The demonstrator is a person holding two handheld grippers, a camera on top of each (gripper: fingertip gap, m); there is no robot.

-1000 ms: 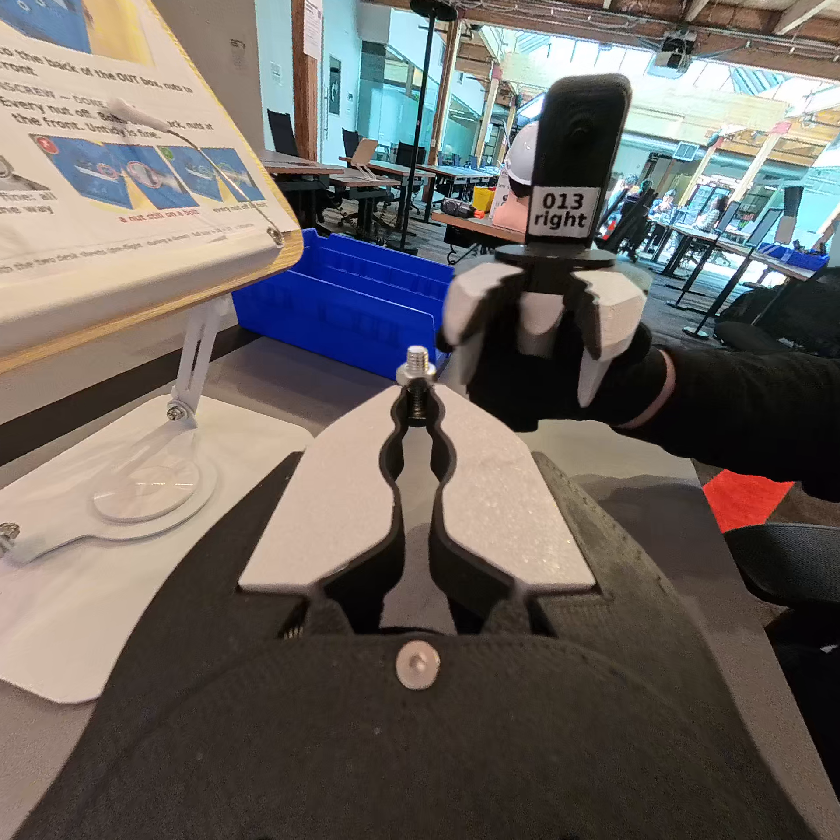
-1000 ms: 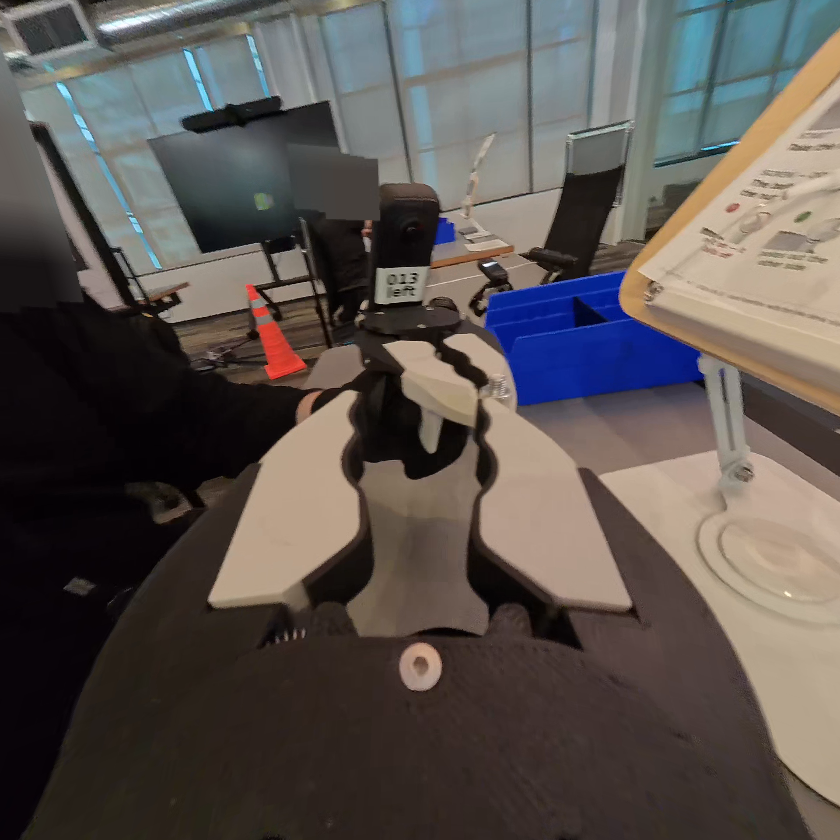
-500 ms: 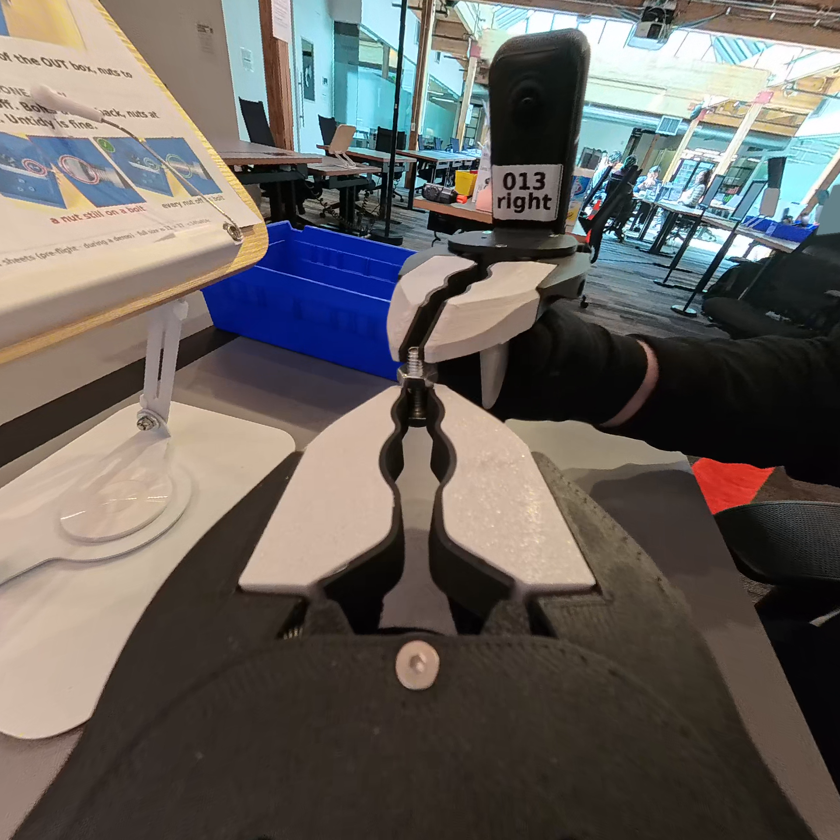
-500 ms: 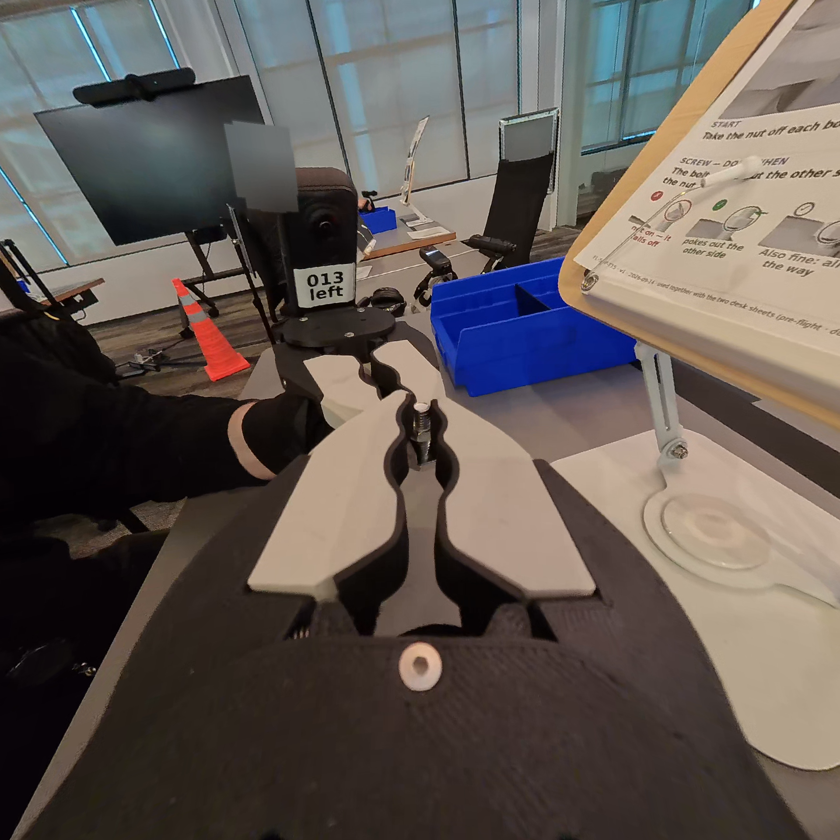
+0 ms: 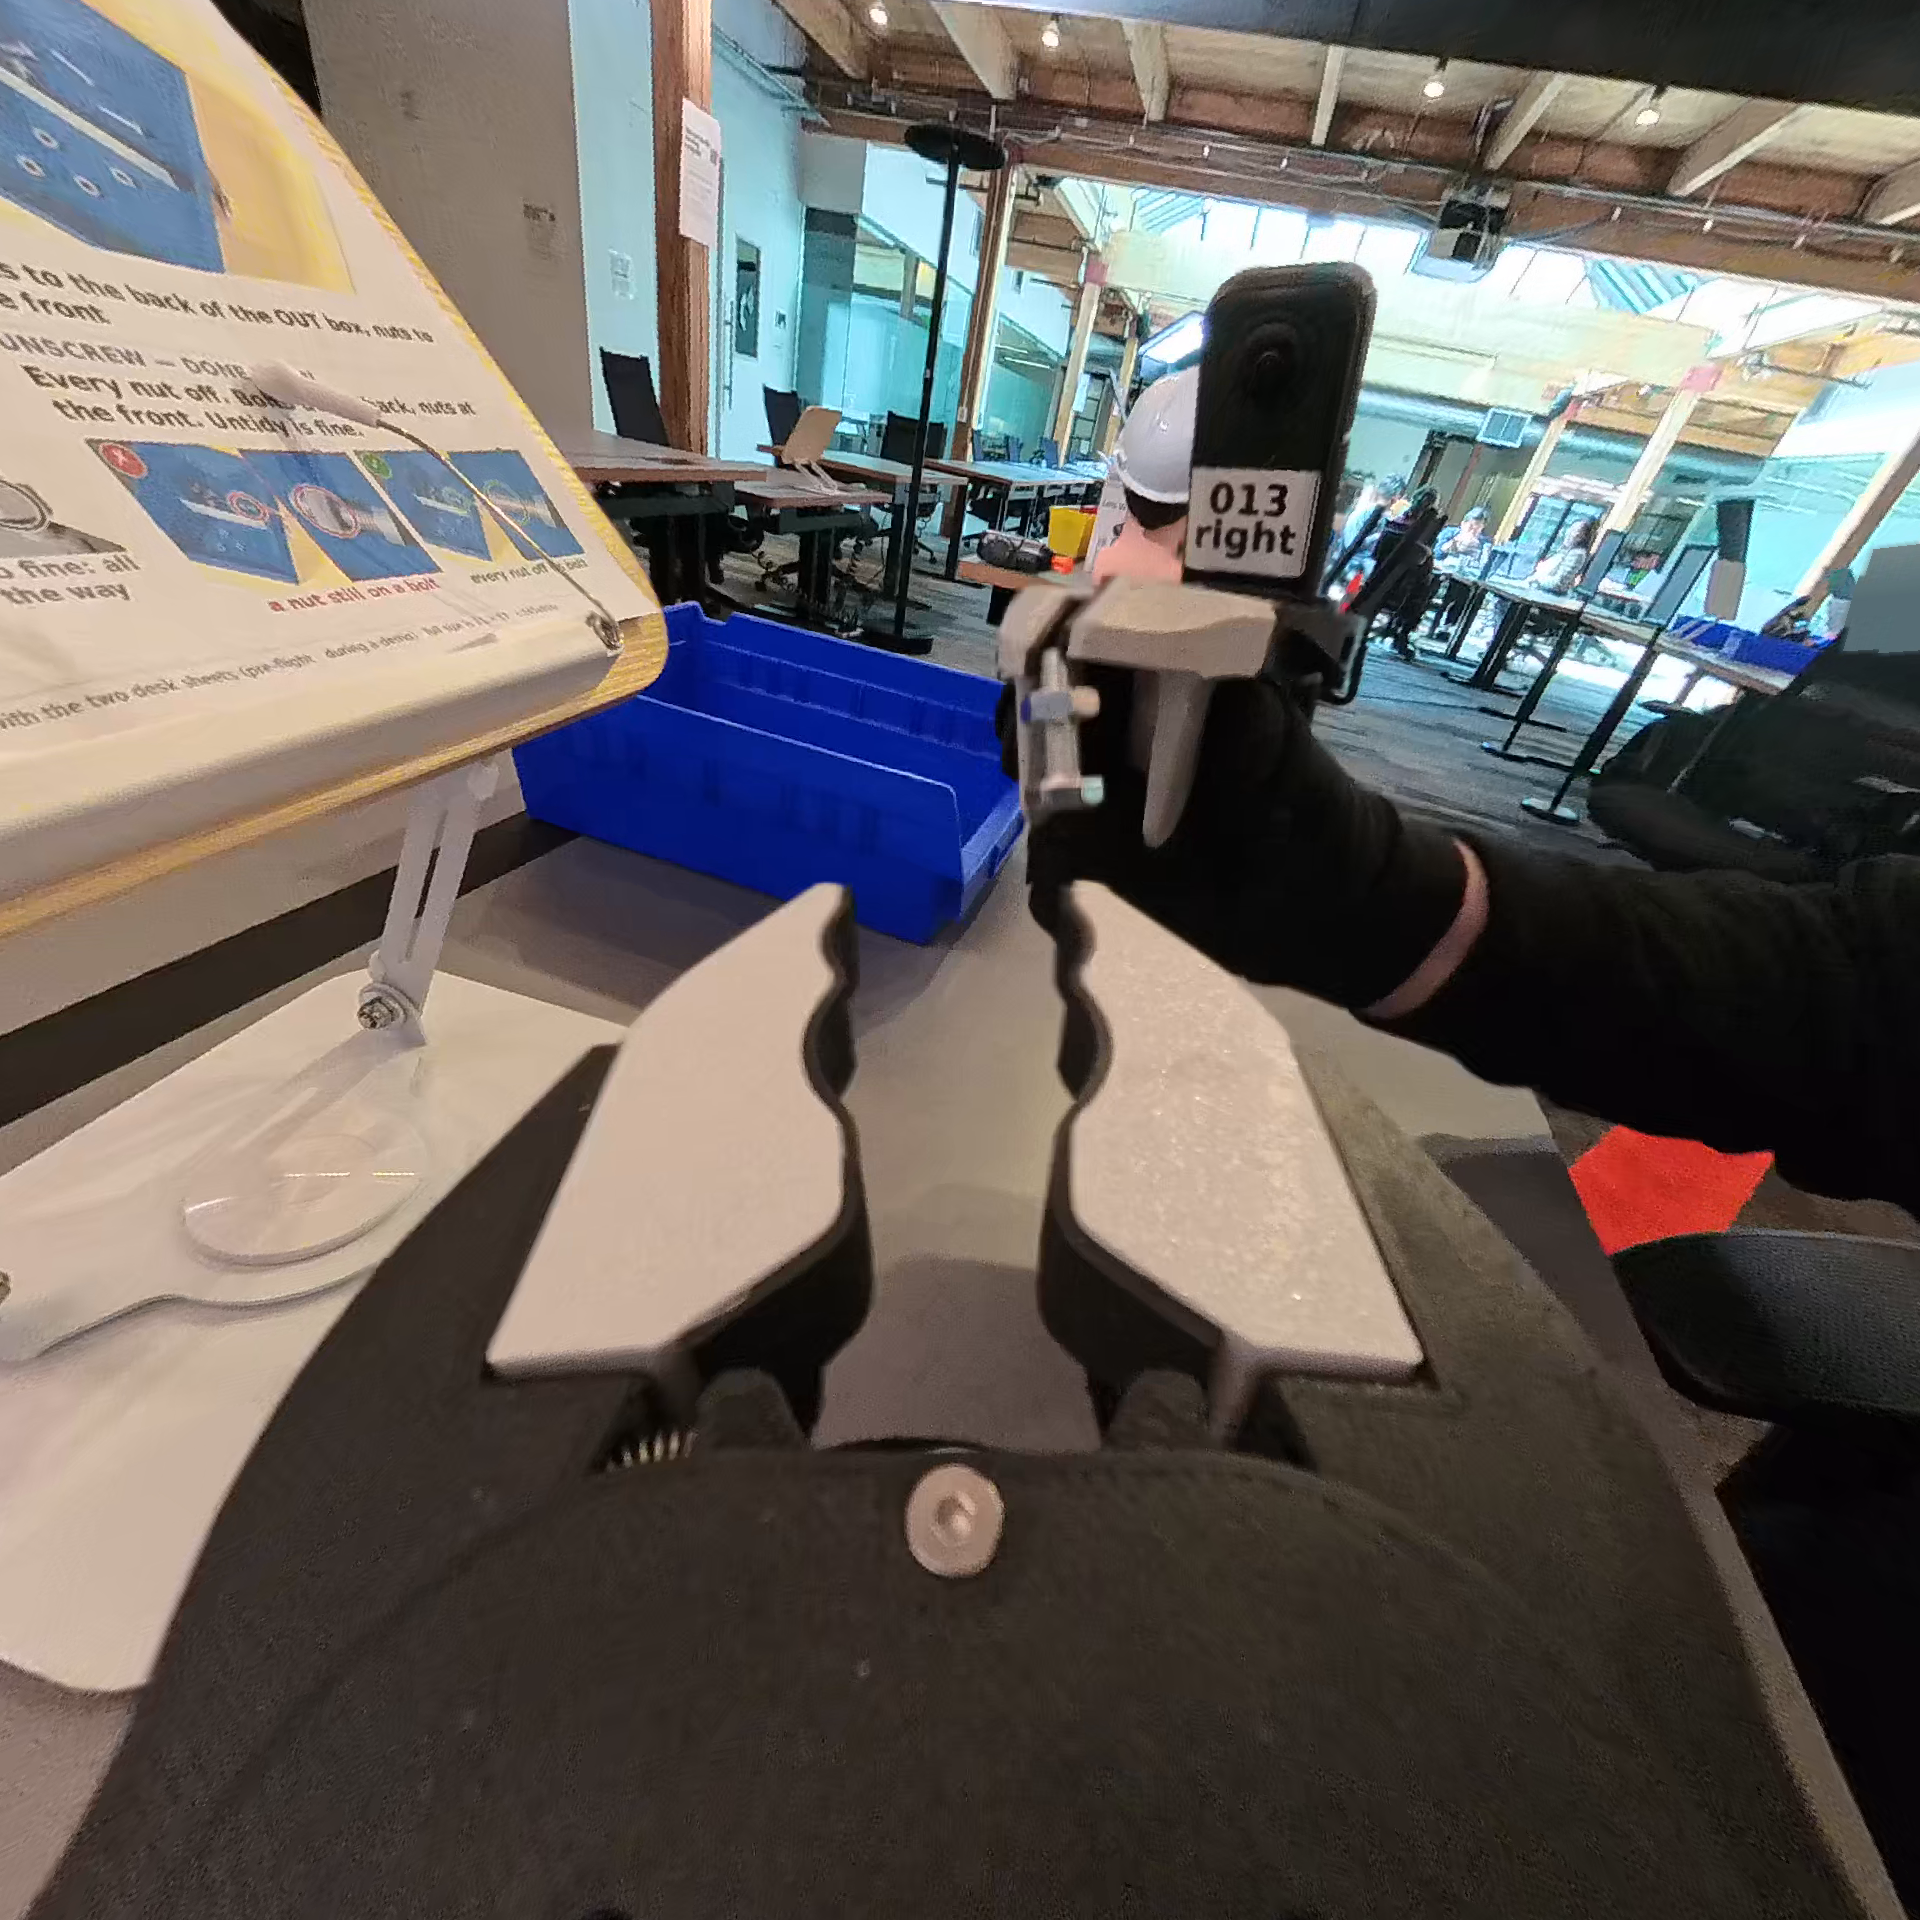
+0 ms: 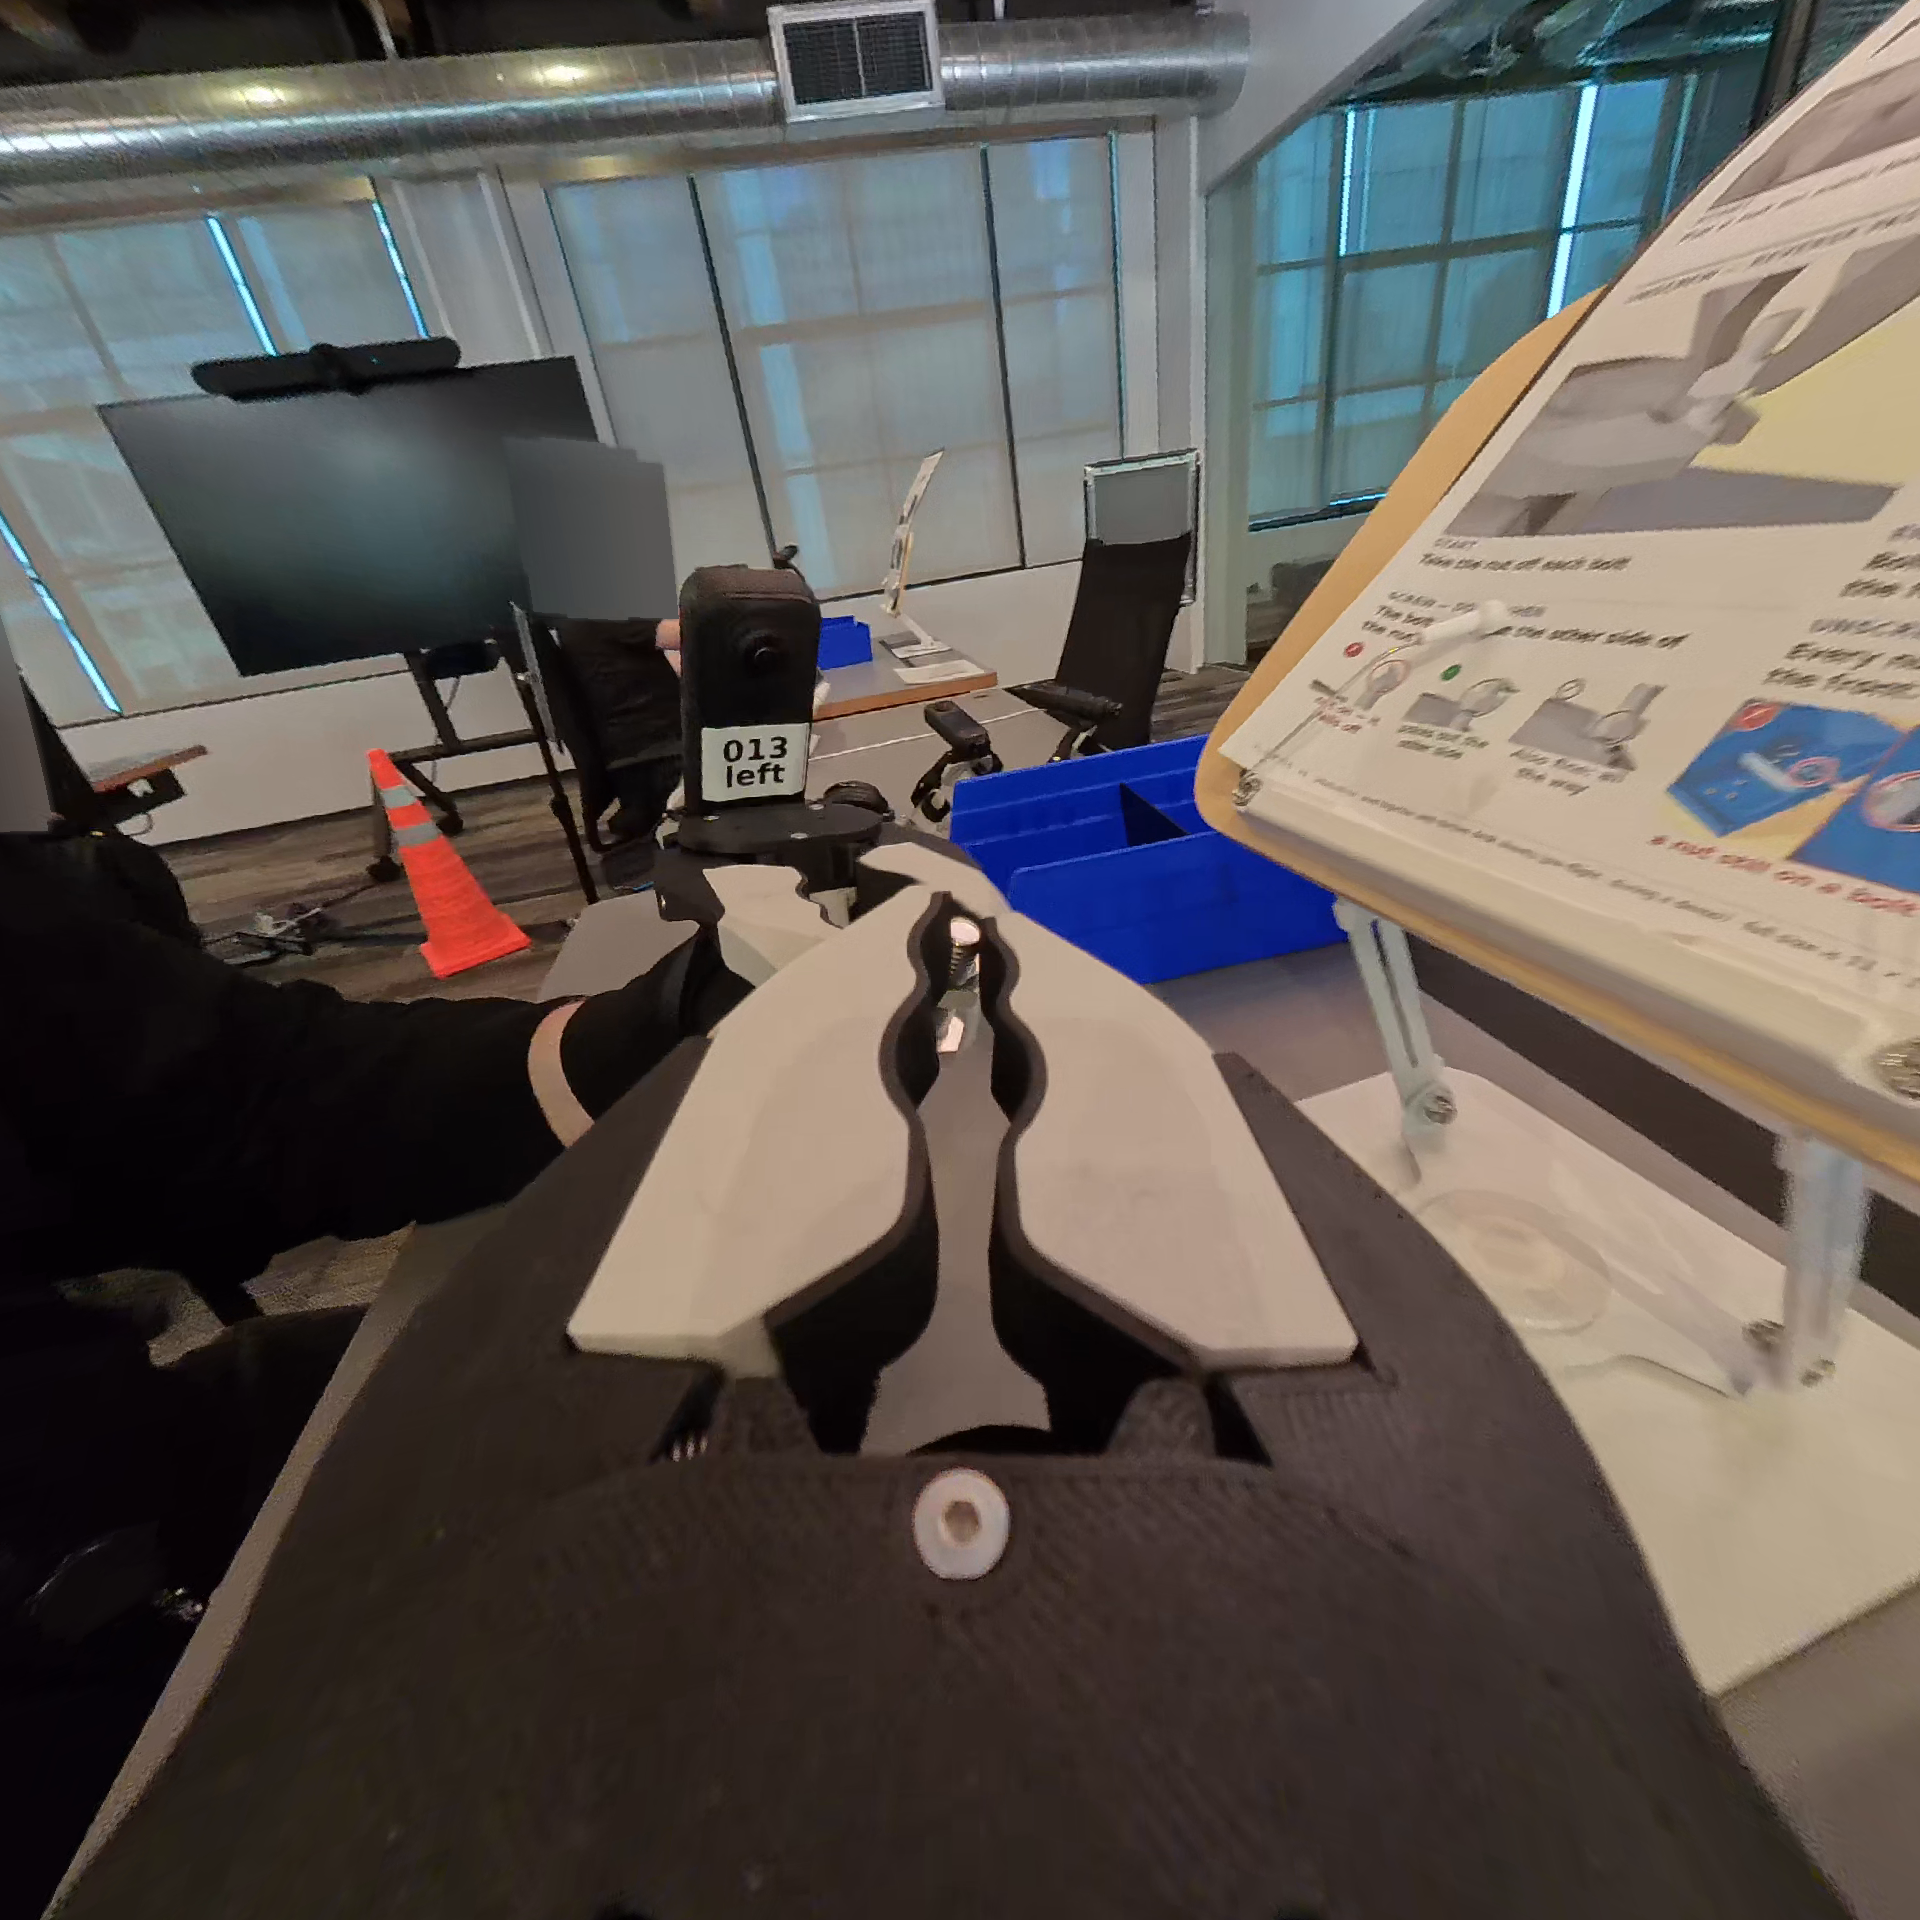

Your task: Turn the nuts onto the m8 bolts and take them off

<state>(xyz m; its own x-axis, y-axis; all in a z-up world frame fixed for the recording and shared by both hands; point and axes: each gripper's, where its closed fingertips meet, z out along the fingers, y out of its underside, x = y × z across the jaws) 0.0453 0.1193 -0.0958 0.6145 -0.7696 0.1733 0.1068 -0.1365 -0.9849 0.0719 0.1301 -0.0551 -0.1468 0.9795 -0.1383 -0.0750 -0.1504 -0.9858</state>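
My left gripper (image 5: 954, 920) is open and empty, low over the grey table. My right gripper (image 6: 961, 920) is shut on a silver bolt (image 6: 964, 951) that stands upright between its fingertips. A nut (image 6: 948, 1031) sits on the shaft lower down. In the left wrist view the right gripper (image 5: 1132, 634) is up and to the right of my left fingertips, holding the bolt (image 5: 1051, 727) clear of them. In the right wrist view the left gripper (image 6: 810, 904) shows just behind my right fingertips, with its jaws apart.
A blue divided bin (image 5: 769, 748) stands at the back of the table and also shows in the right wrist view (image 6: 1132, 883). A tilted instruction board (image 5: 260, 499) rests on a white stand with a base plate (image 5: 260, 1174). An orange cone (image 6: 436, 883) stands on the floor. The gap from one gripper's tips to the other's is roughly 5 cm.
The left gripper held the bolt. The right gripper closed on its upper end, then the left opened and let go. The right gripper now holds the bolt away from the left.
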